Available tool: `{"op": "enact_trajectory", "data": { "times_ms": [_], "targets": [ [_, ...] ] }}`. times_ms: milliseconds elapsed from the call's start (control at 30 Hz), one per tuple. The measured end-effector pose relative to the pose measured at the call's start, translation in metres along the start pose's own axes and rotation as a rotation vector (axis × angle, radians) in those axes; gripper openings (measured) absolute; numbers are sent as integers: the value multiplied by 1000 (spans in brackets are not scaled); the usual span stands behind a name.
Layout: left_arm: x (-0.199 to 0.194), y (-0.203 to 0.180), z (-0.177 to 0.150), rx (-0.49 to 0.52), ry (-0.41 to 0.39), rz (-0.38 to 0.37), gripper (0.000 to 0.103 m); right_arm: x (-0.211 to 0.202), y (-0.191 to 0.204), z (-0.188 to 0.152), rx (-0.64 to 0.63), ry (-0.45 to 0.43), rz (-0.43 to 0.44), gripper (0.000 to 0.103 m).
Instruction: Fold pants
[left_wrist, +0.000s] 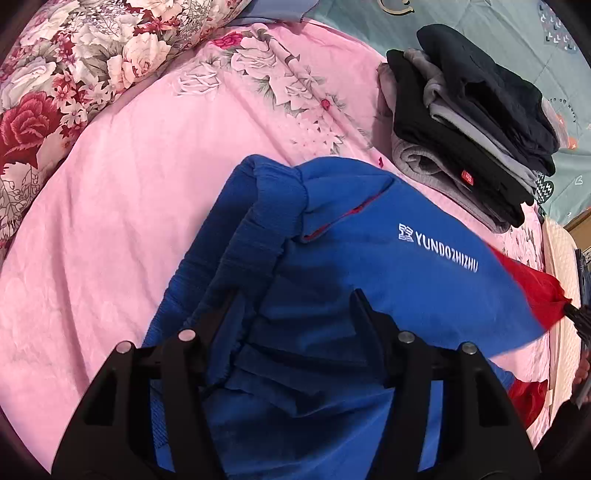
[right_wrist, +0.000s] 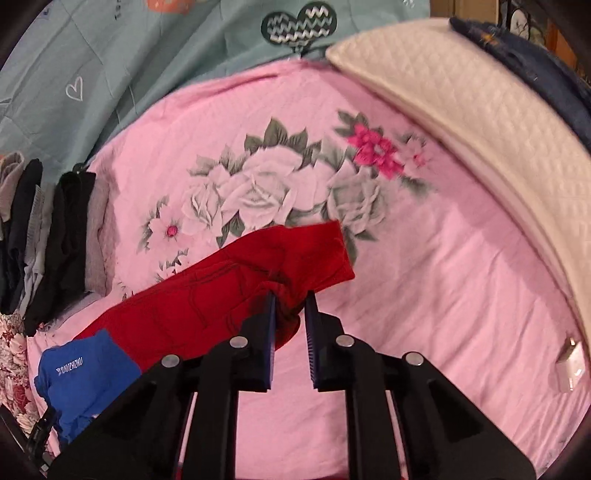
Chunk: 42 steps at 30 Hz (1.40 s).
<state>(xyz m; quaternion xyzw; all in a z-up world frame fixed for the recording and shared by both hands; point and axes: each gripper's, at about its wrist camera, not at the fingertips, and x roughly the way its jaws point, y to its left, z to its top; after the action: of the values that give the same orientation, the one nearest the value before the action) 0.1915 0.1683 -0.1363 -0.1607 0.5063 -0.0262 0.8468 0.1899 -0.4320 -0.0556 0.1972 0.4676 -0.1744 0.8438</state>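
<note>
**Q:** Report position of the pants relative to the stack of folded clothes.

**A:** The pants lie on the pink bedspread, just beside the stack of folded clothes on its near side. The blue waistband end sits toward my left; the red leg extends away to my right. White lettering shows on the blue panel.

**Q:** Left side status?

**A:** My left gripper is at the bunched blue waistband. The jaws stand wide, one on each side of the gathered fabric. Whether they pinch it, I cannot tell.

**Q:** Right side status?

**A:** My right gripper is at the far red end of the pants, well apart from the stack. The jaws are narrow and hold a bunched fold of red cloth between the pads. The red leg hangs slightly raised off the bedspread here.

**Q:** Surroundings?

**A:** A floral quilt lies beyond the stack's left; a white quilted pad beyond its right.
</note>
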Motion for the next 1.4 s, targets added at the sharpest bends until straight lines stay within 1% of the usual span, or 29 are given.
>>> {"op": "enact_trajectory", "data": {
  "times_ms": [67, 133, 200, 300, 367, 400, 433, 467, 533, 567, 600, 633, 667, 733, 767, 800, 833, 900, 1000, 1100, 1133, 1167, 1200, 1233, 1267, 1300, 1400],
  "targets": [
    [0, 0, 0, 1, 2, 2, 61, -23, -11, -8, -10, -32, -10, 15],
    [2, -2, -1, 8, 1, 12, 61, -24, -22, -18, -9, -9, -22, 15],
    [3, -5, -1, 25, -1, 28, 61, -6, -30, -28, -12, 45, -46, 15],
    [4, -8, -1, 46, 5, 46, 61, 33, -38, -42, -10, 127, -67, 15],
    [-1, -6, 0, 38, 24, 32, 61, 51, -33, -49, -53, 167, -106, 20],
    [-10, -2, 1, 20, 32, -2, 61, 50, -31, -49, -65, 166, -127, 31],
    [-19, 1, 2, 8, 25, -22, 61, 46, -29, -48, -68, 173, -152, 32],
    [-30, 4, 5, 3, 9, -27, 62, 35, -28, -46, -67, 166, -146, 32],
    [-55, 11, 13, 20, -33, -2, 74, 3, -24, -44, -70, 101, -113, 33],
    [-65, 14, 19, 32, -50, 12, 83, -18, -21, -45, -80, 55, -91, 40],
    [-73, 17, 26, 51, -61, 20, 87, -38, -19, -49, -89, 12, -60, 51],
    [-76, 18, 35, 78, -54, 17, 88, -57, -17, -53, -95, -28, -23, 53],
    [-74, 17, 46, 127, -32, -3, 89, -75, -15, -61, -104, -68, 26, 53],
    [-66, 14, 62, 189, -8, -35, 89, -96, -9, -78, -121, -95, 106, 53],
    [-59, 11, 70, 227, 2, -58, 89, -102, -7, -90, -125, -91, 153, 53],
    [-49, 5, 78, 292, 21, -98, 89, -104, -6, -98, -128, -78, 184, 53],
    [-40, 0, 83, 336, 38, -118, 89, -104, -1, -108, -134, -59, 205, 53],
    [-16, -12, 92, 423, 83, -132, 89, -98, 4, -130, -149, -7, 227, 53],
    [14, -24, 102, 466, 122, -130, 89, -90, 9, -150, -153, 45, 212, 53],
    [39, -31, 109, 485, 182, -163, 89, -91, 8, -161, -149, 58, 197, 53],
    [42, -34, 108, 501, 187, -168, 89, -93, 8, -163, -150, 56, 194, 53],
    [44, -36, 106, 519, 182, -167, 87, -94, 9, -164, -157, 54, 190, 53],
    [46, -39, 102, 547, 168, -163, 69, -94, 11, -164, -171, 52, 185, 53],
    [48, -41, 98, 567, 159, -156, 47, -94, 18, -163, -196, 50, 175, 53],
    [51, -41, 94, 581, 165, -146, 13, -90, 24, -161, -222, 53, 168, 53],
    [55, -38, 92, 566, 163, -149, 13, -86, 33, -159, -255, 60, 162, 53],
    [53, -31, 87, 540, 94, -119, 11, -70, 72, -149, -373, 79, 172, 53]
  ]
}}
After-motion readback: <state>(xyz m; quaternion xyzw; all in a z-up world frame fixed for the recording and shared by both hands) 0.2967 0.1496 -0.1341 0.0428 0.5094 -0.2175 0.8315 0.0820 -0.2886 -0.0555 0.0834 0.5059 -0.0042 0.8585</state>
